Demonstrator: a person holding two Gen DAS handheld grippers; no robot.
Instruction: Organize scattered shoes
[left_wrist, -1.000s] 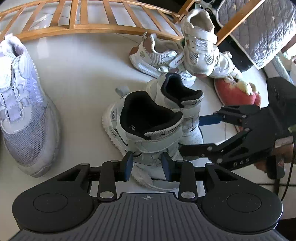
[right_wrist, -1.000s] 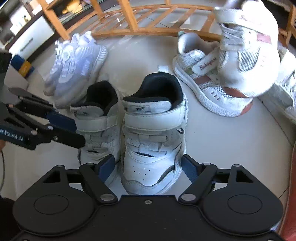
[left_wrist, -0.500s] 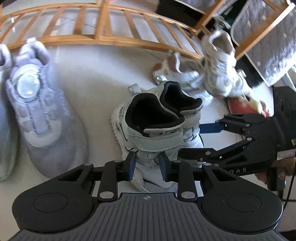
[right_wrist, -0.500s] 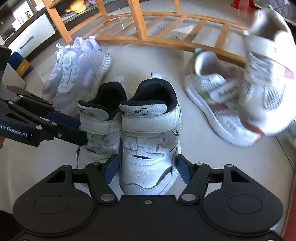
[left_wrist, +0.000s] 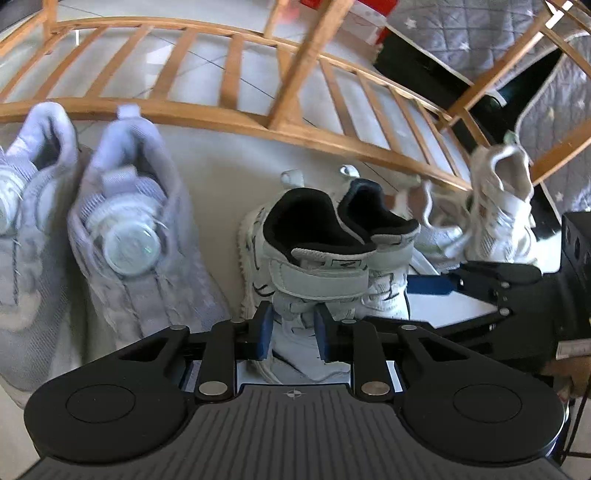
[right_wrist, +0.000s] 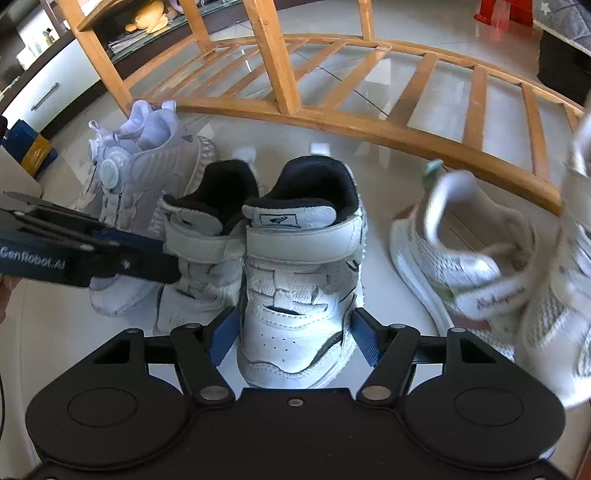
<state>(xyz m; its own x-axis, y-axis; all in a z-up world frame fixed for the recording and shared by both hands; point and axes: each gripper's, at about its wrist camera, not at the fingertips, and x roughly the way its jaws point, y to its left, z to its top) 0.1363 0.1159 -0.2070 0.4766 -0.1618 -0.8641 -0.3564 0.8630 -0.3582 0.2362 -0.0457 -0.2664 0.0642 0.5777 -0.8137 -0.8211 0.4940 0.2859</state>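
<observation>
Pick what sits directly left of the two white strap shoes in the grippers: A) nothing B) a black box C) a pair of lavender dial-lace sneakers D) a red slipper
C: in the left wrist view the lavender sneakers stand just left of the white strap shoes.

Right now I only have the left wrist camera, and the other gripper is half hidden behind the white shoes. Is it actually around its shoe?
Observer: Yes. The right wrist view shows the right gripper with one blue pad on each side of the right white shoe, right up against its toe.
Operator: Anything close on its far side?
Observer: A beige shoe lies there, apart from it, with bare floor between them.
</observation>
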